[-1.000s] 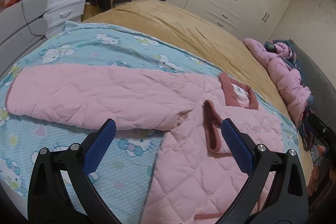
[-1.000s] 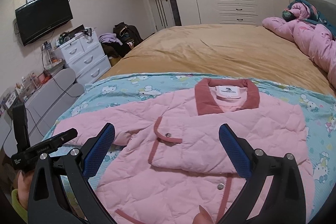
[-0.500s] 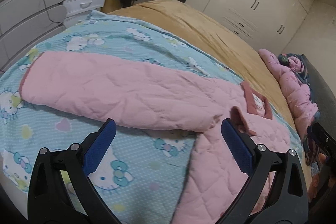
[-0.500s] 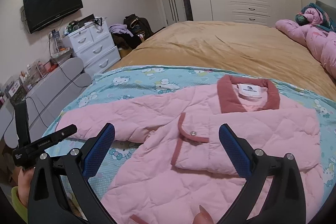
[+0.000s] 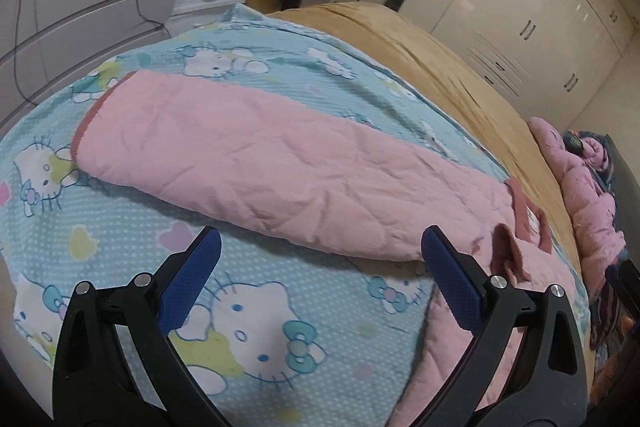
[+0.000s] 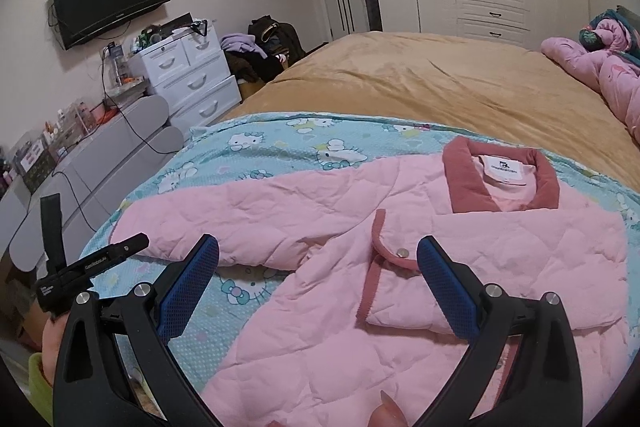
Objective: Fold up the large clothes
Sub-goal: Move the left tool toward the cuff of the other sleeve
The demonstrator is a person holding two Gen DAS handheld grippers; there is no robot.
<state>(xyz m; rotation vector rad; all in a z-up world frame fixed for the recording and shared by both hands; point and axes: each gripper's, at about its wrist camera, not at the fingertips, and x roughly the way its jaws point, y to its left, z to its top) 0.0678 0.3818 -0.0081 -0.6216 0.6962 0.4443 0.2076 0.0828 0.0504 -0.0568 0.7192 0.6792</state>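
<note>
The left gripper (image 5: pixel 320 275) has been swung left along the outstretched sleeve (image 5: pixel 256 163) of the pink jacket (image 6: pixel 400 267), spread flat on the blanket (image 6: pixel 280 143). Both it and the right gripper (image 6: pixel 318 281) are held wide apart, empty, just above it.

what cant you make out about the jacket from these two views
- Jacket hem: right wrist view, cut off by the bottom edge and covered by the right gripper.
- Collar label text: right wrist view, too small to read.
- Jacket front: left wrist view, squeezed at the right behind the left gripper; only the outstretched sleeve shows well.
- Folded sleeve underside: hidden by its own fabric.
</note>
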